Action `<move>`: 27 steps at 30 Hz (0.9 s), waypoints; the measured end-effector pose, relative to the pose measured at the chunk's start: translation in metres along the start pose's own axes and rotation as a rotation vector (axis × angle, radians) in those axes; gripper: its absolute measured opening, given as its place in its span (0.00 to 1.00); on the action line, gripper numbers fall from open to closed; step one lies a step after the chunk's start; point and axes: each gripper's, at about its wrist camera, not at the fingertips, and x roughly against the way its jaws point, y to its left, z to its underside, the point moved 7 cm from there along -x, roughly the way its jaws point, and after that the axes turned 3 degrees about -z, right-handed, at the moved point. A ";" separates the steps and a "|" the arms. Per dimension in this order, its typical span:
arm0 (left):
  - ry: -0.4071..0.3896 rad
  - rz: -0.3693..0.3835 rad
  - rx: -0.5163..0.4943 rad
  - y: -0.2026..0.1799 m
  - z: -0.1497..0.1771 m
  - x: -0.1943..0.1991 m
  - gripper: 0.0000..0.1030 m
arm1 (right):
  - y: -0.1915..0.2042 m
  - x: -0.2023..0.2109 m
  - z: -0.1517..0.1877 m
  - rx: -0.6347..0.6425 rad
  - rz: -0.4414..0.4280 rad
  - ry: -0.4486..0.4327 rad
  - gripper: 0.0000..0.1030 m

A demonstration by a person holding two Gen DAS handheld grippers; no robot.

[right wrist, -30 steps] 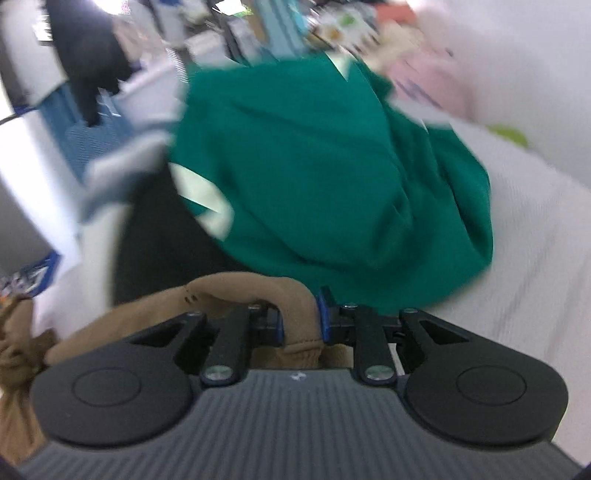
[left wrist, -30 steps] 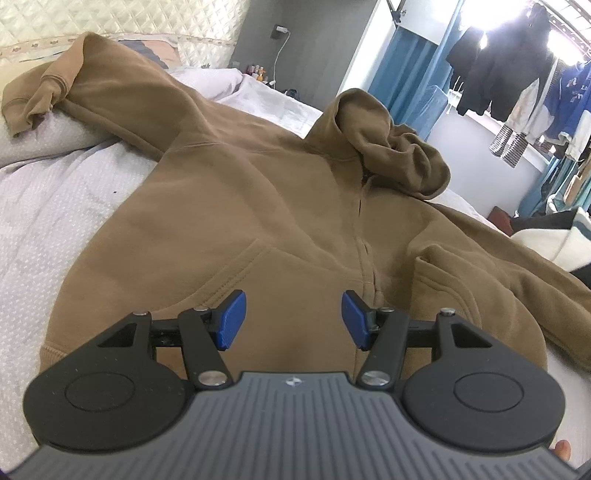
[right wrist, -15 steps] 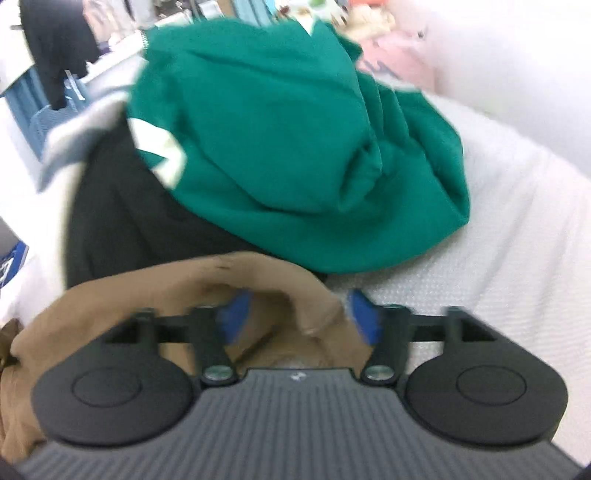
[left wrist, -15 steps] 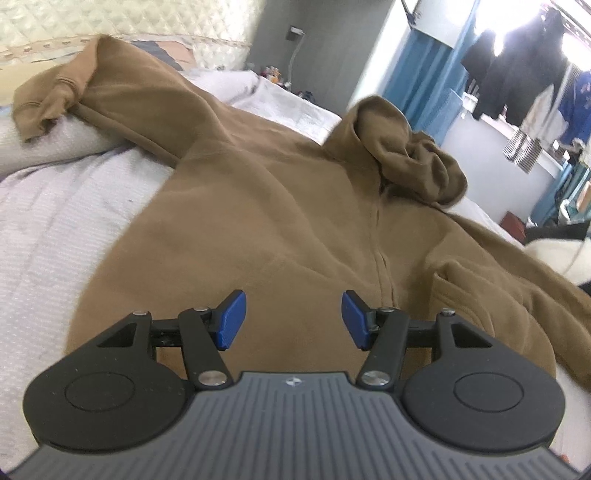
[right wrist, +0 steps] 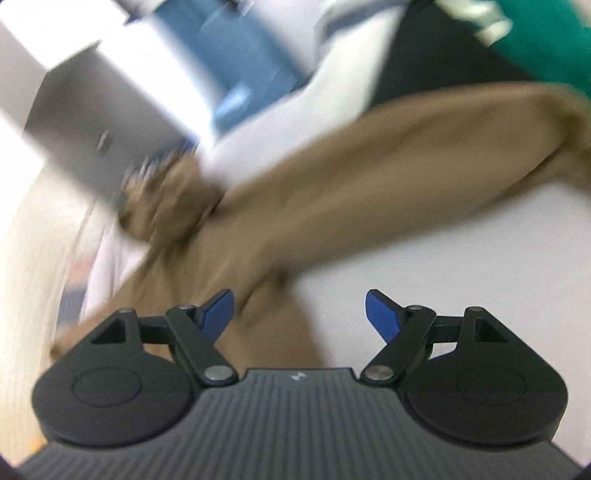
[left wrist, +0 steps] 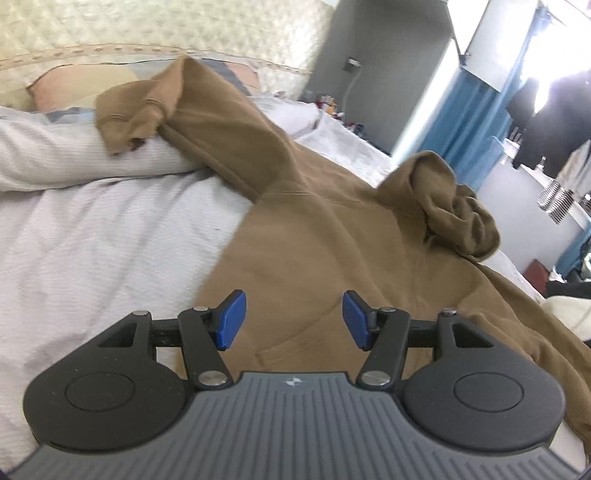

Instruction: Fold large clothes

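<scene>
A brown hoodie [left wrist: 332, 240] lies front up on the bed. Its hood [left wrist: 443, 199] is bunched at the far right, and one sleeve [left wrist: 177, 99] runs up over a pillow at the far left. My left gripper [left wrist: 293, 319] hovers open above the hoodie's lower front by the pocket, with nothing between its pads. The right wrist view is blurred by motion. There the other sleeve [right wrist: 388, 155] lies stretched across the white sheet. My right gripper [right wrist: 299, 314] stands wide with its jaws closing a little. Nothing is between them, and brown cloth lies beneath its left finger.
A green garment [right wrist: 546, 44] and a black one [right wrist: 424, 48] lie past the sleeve's end. A pillow [left wrist: 74, 158] and a quilted headboard [left wrist: 147, 26] stand at the far left. Blue curtains [left wrist: 461, 122] and hanging clothes [left wrist: 546, 122] are beyond the bed. White bedsheet [left wrist: 92, 251] lies left of the hoodie.
My right gripper opened, let go of the brown sleeve end and swung fast away from the green garment. My left gripper shifted left and rose slightly, bringing the far sleeve into fuller view.
</scene>
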 end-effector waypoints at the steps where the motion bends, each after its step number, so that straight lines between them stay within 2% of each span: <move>1: 0.002 -0.014 0.008 0.005 -0.001 0.001 0.62 | 0.014 -0.014 0.011 0.022 -0.003 0.034 0.78; 3: 0.015 -0.038 0.040 0.017 -0.001 -0.002 0.62 | 0.035 -0.036 0.023 0.098 0.013 0.056 0.78; 5: 0.046 -0.059 0.082 0.030 0.001 -0.009 0.62 | 0.055 -0.061 0.029 0.265 0.081 0.050 0.78; 7: 0.078 -0.072 0.118 0.041 0.005 -0.017 0.62 | 0.055 -0.081 0.027 0.339 0.135 0.060 0.78; 11: 0.151 -0.089 0.192 0.058 0.014 -0.038 0.62 | 0.026 -0.103 0.024 0.299 0.176 0.135 0.78; 13: 0.186 -0.086 0.224 0.063 0.017 -0.048 0.66 | 0.013 -0.114 0.025 0.305 0.131 0.185 0.83; 15: 0.185 -0.120 0.229 0.068 0.019 -0.054 0.70 | 0.004 -0.123 0.033 0.326 0.094 0.215 0.84; 17: 0.181 -0.150 0.232 0.070 0.020 -0.058 0.72 | -0.006 -0.130 0.039 0.313 0.112 0.256 0.96; 19: 0.190 -0.154 0.238 0.070 0.022 -0.063 0.73 | -0.007 -0.136 0.039 0.271 0.081 0.275 0.96; 23: 0.212 -0.142 0.217 0.066 0.025 -0.069 0.73 | -0.010 -0.153 0.046 0.204 0.083 0.338 0.98; 27: 0.219 -0.118 0.238 0.064 0.027 -0.077 0.73 | -0.010 -0.159 0.052 0.214 0.097 0.333 1.00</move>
